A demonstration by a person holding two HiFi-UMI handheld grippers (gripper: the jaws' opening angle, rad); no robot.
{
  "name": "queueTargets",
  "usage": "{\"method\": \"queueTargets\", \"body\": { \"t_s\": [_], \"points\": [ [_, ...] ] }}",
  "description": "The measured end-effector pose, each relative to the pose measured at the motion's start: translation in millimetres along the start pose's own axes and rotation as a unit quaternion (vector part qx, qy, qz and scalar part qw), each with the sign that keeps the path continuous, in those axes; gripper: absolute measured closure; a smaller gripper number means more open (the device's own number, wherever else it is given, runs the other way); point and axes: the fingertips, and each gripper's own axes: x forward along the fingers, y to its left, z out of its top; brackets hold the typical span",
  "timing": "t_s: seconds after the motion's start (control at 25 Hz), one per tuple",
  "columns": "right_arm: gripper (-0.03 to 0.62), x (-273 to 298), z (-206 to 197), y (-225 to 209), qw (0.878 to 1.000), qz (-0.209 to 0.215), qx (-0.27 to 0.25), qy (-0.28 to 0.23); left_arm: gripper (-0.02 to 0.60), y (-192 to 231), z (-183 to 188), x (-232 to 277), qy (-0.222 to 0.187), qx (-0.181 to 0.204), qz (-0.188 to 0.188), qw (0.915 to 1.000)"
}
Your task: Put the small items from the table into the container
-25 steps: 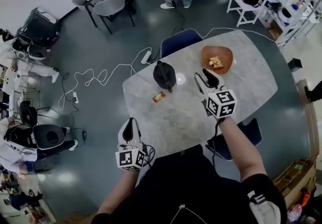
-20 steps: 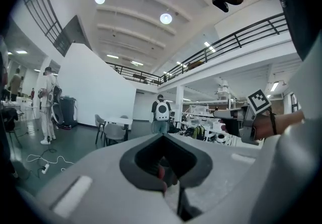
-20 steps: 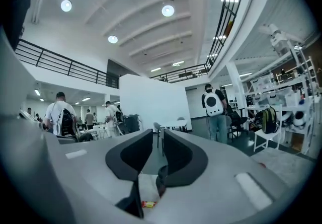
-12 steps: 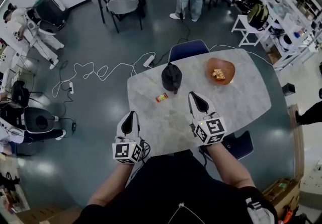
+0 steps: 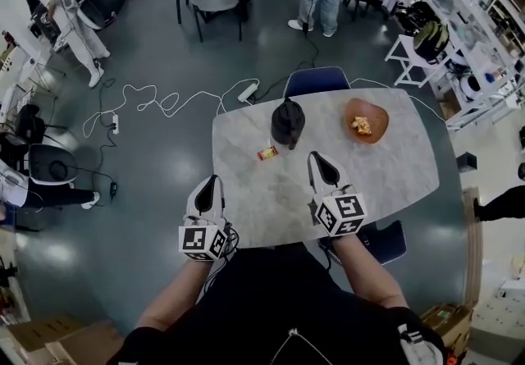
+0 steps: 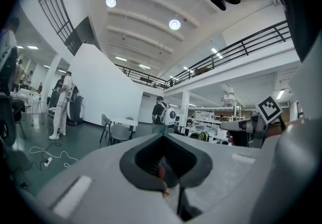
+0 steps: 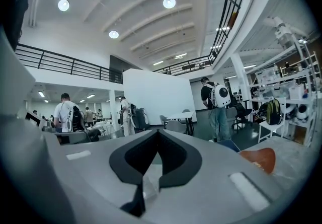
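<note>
On the marble table (image 5: 385,175) a small red and yellow item (image 5: 267,153) lies near a black pouch (image 5: 288,121). An orange bowl (image 5: 366,120) at the far right holds small pale pieces; its rim also shows in the right gripper view (image 7: 259,158). My left gripper (image 5: 208,183) hovers at the table's near left edge, jaws together with nothing held (image 6: 162,140); the red item shows through the gap behind its pads. My right gripper (image 5: 321,163) is over the near middle of the table, shut and empty (image 7: 158,135).
A blue chair (image 5: 316,79) is tucked in at the table's far side, another (image 5: 385,239) at the near right. Cables (image 5: 164,101) trail over the floor to the left. People stand beyond the table, and shelves (image 5: 467,35) line the right.
My right gripper has drawn back from beside the orange bowl toward the near edge, and its jaws have shut with nothing in them. The left gripper shifted a little forward along the table's edge.
</note>
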Motion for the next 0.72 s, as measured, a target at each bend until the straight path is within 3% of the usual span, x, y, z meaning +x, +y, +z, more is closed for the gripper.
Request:
{"method": "queueTargets", "body": {
  "t_s": [0.16, 0.4, 0.72],
  "points": [
    [0.566, 4.2, -3.8, 3.3, 1.000, 0.007, 0.003, 0.005, 0.581, -1.8, -6.3, -0.9, 0.018, 0.013, -0.008, 0.9997],
    [0.566, 14.3, -12.4, 2.6, 1.000, 0.012, -0.001, 0.017, 0.578, -22.4, -3.2, 1.2, -0.003, -0.026, -0.083, 0.9962],
    [0.566, 33.4, -35.5, 0.4, 0.998, 0.026, -0.026, 0.049, 0.578, -19.5, -9.6, 6.4, 0.008, -0.028, -0.072, 0.9970]
  ]
}}
